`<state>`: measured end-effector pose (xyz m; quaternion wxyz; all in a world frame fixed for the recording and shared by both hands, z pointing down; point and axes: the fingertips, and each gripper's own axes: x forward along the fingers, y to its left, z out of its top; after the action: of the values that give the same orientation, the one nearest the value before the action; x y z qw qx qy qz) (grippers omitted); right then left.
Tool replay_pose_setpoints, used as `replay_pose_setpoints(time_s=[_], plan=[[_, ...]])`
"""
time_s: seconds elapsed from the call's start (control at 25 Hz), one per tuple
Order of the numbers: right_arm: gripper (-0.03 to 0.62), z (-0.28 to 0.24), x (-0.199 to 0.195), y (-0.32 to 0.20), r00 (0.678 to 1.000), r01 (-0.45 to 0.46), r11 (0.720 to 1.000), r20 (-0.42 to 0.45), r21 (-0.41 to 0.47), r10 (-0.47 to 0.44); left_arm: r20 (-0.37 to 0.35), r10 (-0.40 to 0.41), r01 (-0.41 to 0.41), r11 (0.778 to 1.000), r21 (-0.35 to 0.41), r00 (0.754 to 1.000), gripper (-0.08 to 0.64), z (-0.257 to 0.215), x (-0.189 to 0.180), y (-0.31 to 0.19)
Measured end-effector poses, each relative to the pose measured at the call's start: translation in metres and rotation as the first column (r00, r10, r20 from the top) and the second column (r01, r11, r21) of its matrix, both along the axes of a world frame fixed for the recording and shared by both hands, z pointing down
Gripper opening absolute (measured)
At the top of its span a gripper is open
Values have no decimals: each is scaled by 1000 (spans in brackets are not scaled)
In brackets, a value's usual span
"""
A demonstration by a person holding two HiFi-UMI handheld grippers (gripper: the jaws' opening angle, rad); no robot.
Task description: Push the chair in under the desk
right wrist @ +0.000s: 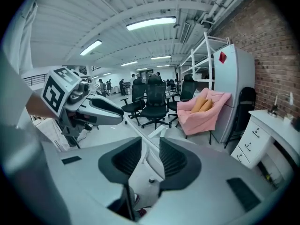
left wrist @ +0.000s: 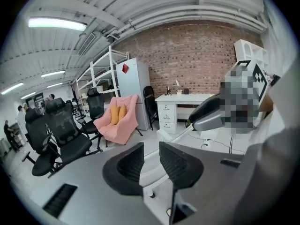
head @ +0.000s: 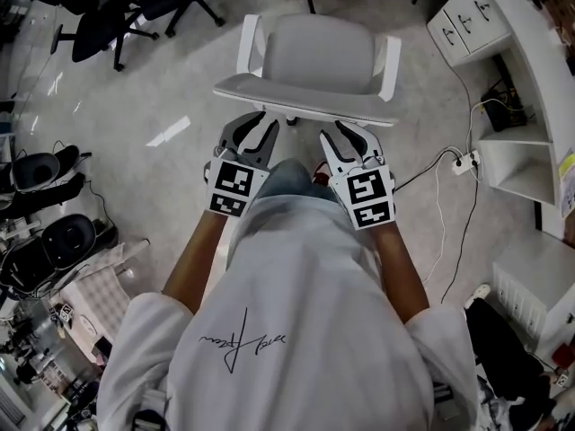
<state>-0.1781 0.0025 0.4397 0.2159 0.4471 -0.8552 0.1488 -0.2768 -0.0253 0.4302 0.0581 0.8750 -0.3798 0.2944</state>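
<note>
The grey and white chair stands on the open floor, out in the middle. It is well apart from the white desk, which runs along the right edge of the floor. So the chair is not under the desk yet.

The person stands just behind the chair, with the seat facing away. That looks like the best spot for a push.

The left gripper and the right gripper are right at the near edge of the chair's back, 1 on each side of its middle. With 2 spots like that, the chair should roll straight and not spin.

Both grippers are partly open, with a narrow gap. White chair parts show through each gap, but the pads squeeze nothing. I think they are getting ready to grab the back.
</note>
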Motion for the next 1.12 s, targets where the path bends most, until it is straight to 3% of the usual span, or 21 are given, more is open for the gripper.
replay_pose_setpoints(time_s=[0.16,0.52,0.72,1.12], plan=[[132,6,3,-7,996,46,999,-71,0,-46,110,39,-41,999,16,993,98,8,-3,-10],[149,19,2,-13,974,132,991,-179,-36,-136,319,133,-151,988,31,938,117,26,-13,-18],[160,35,6,-19,935,200,977,-284,-74,-213,372,149,-165,986,11,916,140,40,-24,-30],[186,65,21,-25,865,272,938,-372,-216,-336,447,182,-179,983,-48,876,149,64,-37,-48]])
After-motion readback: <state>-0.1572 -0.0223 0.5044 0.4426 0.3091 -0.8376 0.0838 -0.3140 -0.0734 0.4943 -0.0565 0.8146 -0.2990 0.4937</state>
